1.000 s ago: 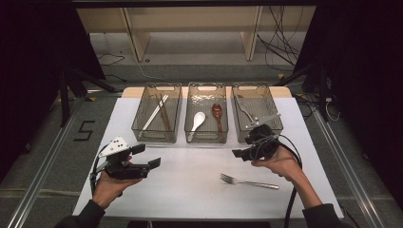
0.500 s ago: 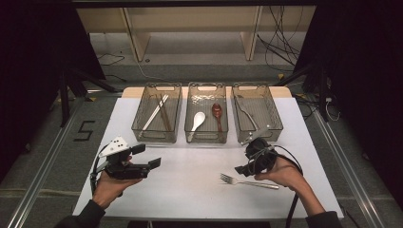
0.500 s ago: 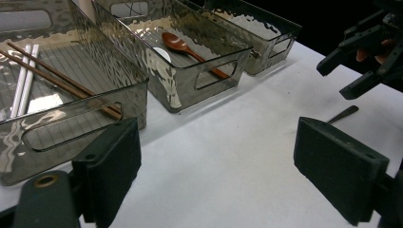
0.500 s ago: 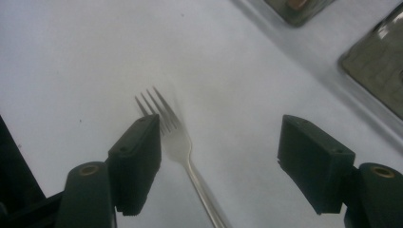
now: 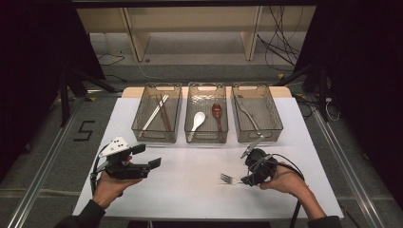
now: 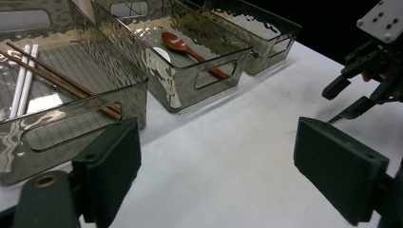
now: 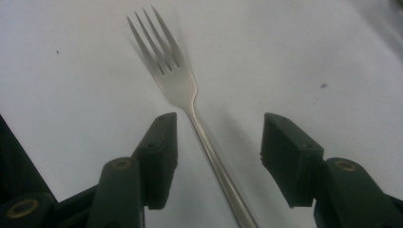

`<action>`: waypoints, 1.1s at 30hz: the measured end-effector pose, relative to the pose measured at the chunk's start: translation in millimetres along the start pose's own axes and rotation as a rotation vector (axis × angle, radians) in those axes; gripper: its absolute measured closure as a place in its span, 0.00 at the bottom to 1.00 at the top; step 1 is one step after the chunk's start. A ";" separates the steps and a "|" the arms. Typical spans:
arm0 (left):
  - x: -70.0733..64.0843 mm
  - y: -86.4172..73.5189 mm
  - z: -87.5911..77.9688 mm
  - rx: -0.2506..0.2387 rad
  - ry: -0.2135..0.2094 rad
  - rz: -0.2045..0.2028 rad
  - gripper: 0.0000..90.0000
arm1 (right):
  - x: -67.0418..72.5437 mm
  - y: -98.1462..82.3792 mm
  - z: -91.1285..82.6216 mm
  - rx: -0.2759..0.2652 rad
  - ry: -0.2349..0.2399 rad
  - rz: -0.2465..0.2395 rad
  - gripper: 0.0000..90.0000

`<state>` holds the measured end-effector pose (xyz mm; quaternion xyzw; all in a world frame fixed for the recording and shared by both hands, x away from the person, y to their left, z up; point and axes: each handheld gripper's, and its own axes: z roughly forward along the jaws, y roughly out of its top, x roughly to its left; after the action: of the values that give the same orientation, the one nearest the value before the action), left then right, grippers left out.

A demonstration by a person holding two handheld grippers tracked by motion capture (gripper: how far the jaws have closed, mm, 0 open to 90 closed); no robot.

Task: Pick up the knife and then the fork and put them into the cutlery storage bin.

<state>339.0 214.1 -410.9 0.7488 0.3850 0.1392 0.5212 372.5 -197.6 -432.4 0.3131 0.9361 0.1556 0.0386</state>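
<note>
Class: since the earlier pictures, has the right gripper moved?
Yes. The right gripper moved away from the right bin, down to the fork, jaws closing around it.

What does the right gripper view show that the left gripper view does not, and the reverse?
Right gripper view: the fork's tines and neck on the table, with its handle between the right gripper's jaws, which have just been closing and do not yet touch it. Left gripper view: the bins with the chopsticks and the brown spoon, beyond the open left gripper. Both: the white table.
</note>
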 end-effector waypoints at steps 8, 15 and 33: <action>-0.5 0.1 0.3 0.001 -0.002 0.005 0.17 | 0.2 -3.2 7.5 0.058 -0.002 -0.016 0.65; -1.0 0.2 0.6 0.005 -0.002 0.010 0.17 | -0.9 -6.4 13.2 0.105 -0.010 -0.029 0.74; -1.2 0.0 1.2 0.005 -0.002 0.012 0.17 | 5.2 -5.7 21.0 0.169 -0.037 -0.118 0.84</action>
<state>338.8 212.5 -411.2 0.7526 0.3803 0.1407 0.5189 368.7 -193.1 -454.0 0.2623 0.9619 0.0676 0.0383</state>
